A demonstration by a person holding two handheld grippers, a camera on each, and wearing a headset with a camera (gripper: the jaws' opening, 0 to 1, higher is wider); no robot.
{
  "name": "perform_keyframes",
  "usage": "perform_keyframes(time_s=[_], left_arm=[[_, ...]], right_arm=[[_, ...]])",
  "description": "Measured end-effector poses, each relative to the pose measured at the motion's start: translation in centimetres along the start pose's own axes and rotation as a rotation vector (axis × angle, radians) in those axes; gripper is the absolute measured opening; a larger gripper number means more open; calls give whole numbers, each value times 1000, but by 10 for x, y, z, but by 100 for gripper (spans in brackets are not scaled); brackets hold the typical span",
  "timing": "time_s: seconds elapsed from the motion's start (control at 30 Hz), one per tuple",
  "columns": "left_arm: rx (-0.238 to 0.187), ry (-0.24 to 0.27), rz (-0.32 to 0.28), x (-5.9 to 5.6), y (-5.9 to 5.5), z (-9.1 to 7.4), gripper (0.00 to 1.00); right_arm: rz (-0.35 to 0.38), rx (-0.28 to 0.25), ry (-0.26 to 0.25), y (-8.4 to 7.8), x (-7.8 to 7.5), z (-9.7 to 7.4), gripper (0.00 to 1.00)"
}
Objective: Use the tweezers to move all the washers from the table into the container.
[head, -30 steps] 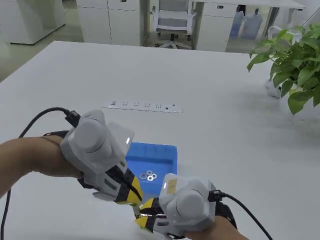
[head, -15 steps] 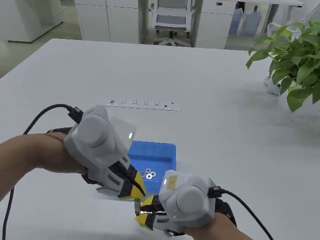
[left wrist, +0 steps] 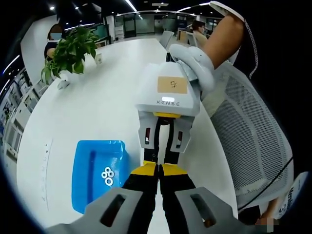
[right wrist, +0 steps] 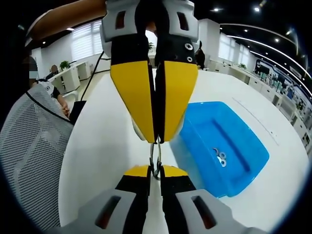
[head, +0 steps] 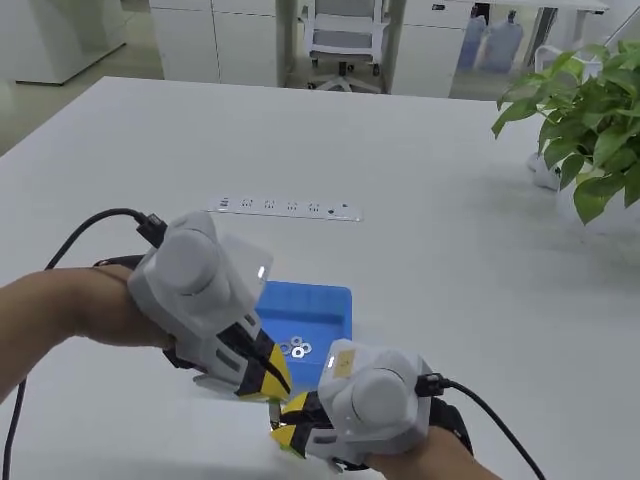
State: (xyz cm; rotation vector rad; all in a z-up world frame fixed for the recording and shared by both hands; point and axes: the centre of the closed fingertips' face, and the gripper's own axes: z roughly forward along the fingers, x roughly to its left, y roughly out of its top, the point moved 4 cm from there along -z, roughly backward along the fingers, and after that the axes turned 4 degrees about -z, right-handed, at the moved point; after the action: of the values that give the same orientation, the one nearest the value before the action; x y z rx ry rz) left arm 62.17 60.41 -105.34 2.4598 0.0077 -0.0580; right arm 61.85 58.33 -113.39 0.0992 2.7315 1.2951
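Observation:
Thin metal tweezers (right wrist: 155, 155) bridge the two grippers, which meet tip to tip near the table's front edge. My left gripper (head: 272, 386) comes from the left, its yellow jaws pressed shut on the tweezers' upper end. My right gripper (head: 288, 426) comes from the lower right and is shut on the other end. In the right gripper view its own tips (right wrist: 156, 171) sit just below the left gripper (right wrist: 157, 139). The blue container (head: 335, 305) lies just behind them, with three washers (head: 297, 350) lying in it. The washers (right wrist: 220, 156) and container (right wrist: 243, 146) also appear on the right of that view.
A white power strip (head: 285, 210) lies farther back on the white table (head: 420, 200). A potted plant (head: 585, 130) stands at the right edge. An office chair (head: 345, 40) is behind the table. Cables trail from both grippers. A mesh chair (left wrist: 253, 126) is by the person.
The head camera tilted slightly. The left gripper edged a little right and down toward the right gripper; both stay closed on the tweezers.

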Motion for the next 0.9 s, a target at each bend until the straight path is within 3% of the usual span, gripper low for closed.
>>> perform_keyframes(time_s=[0.3, 0.9], left_arm=[[-3, 4, 6, 2, 2, -4, 5], [-46, 13, 11, 3, 21, -23, 5]], right_arm=[[0, -8, -19, 4, -2, -3, 9], [-20, -26, -54, 22, -8, -22, 9]])
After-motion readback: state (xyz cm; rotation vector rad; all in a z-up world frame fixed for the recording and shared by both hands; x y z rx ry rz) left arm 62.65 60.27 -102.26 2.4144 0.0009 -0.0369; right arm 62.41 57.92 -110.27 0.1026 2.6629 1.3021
